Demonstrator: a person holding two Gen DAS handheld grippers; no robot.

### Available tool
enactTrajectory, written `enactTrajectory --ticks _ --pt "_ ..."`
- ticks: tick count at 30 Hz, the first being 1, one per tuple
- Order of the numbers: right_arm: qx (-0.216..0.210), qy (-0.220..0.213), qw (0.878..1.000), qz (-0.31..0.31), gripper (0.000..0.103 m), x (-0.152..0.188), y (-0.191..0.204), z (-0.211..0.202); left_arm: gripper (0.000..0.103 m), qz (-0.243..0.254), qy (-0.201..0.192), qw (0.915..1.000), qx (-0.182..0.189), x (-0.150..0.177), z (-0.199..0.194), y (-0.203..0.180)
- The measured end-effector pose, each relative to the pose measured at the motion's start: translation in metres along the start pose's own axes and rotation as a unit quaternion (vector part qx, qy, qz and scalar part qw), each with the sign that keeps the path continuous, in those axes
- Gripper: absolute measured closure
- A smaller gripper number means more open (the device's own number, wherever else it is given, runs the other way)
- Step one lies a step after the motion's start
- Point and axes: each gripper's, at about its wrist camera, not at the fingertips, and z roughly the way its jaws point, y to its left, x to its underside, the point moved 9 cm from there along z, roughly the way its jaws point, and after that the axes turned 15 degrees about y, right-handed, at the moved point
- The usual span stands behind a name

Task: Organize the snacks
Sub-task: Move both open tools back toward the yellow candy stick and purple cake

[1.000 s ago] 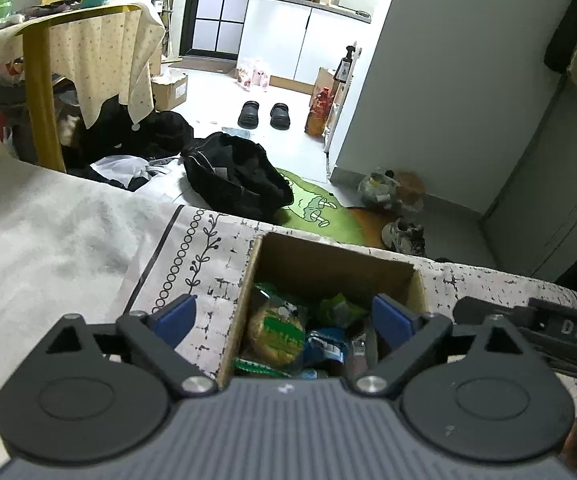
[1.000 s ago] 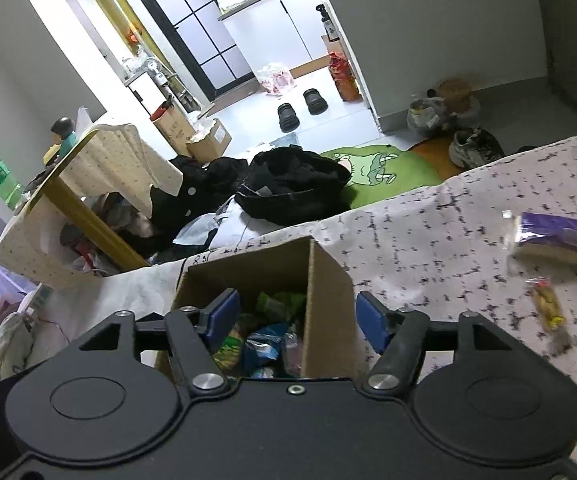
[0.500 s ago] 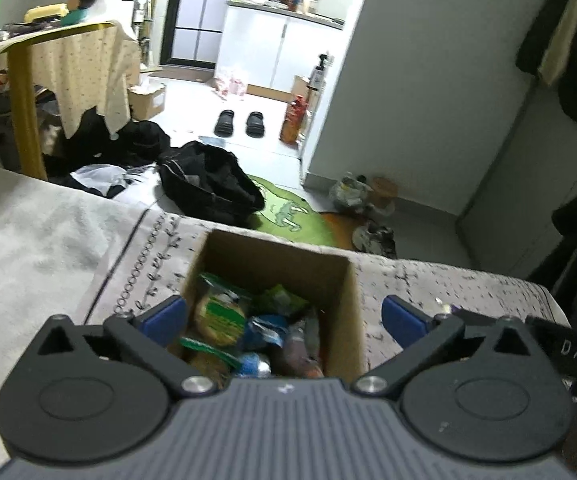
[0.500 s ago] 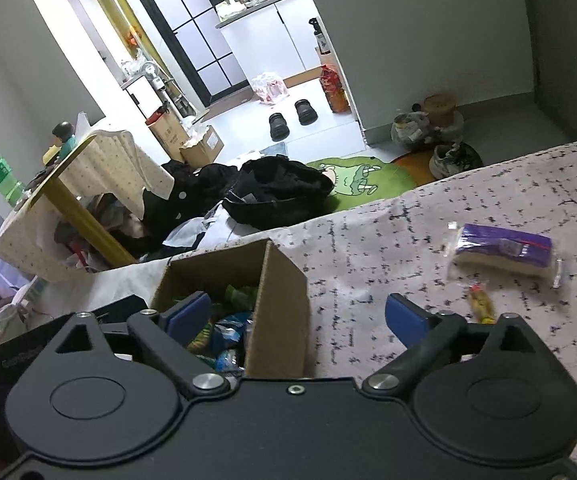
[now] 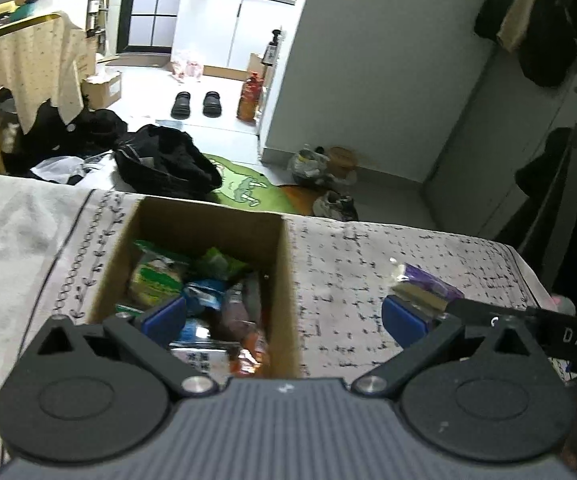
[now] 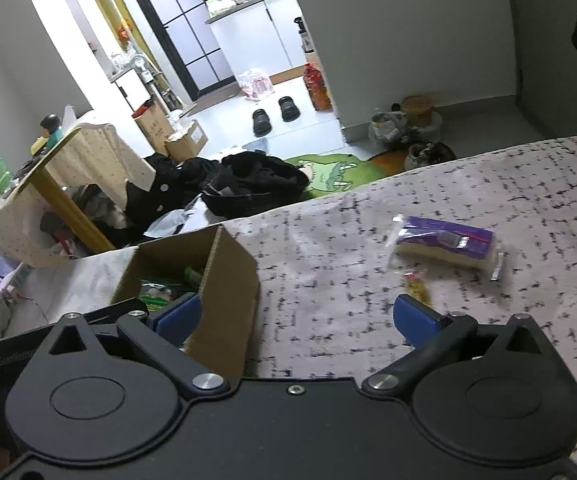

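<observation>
Right wrist view showed your right gripper (image 6: 294, 318) wide and empty, so you needed to reach slowly to the purple snack pack (image 6: 444, 246), with your left gripper (image 5: 284, 318) also wide over the cardboard box (image 5: 208, 220).

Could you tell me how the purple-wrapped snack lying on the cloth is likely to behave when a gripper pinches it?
The purple-wrapped snack looks like a pale soft block in clear film, so it probably squashes if pinched hard. The glossy wrapper with loose sealed ends may slip or crinkle. It lies flat on the patterned cloth, so it should slide rather than roll.
</observation>
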Motion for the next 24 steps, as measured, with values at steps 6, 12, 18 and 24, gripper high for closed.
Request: enactTrajectory --ticks 6,12,18,24 --pt "0.016 -0.001 1.0 0.008 0.0 -0.001 -0.024 -0.011 0.0 0.009 0.016 0.9998 0.002 0.0 0.015 -0.023" --pt "0.028 0.0 1.0 0.01 0.0 -0.006 -0.041 -0.019 0.0 0.034 0.02 0.9992 0.005 -0.001 0.021 -0.047" --pt "0.054 0.003 0.999 0.002 0.0 -0.008 -0.063 -0.022 0.0 0.049 0.024 0.9985 0.009 -0.005 0.033 -0.07" --pt "0.069 0.005 0.998 0.005 0.01 -0.007 -0.082 -0.02 0.001 0.056 0.031 0.9978 0.018 -0.007 0.046 -0.086"
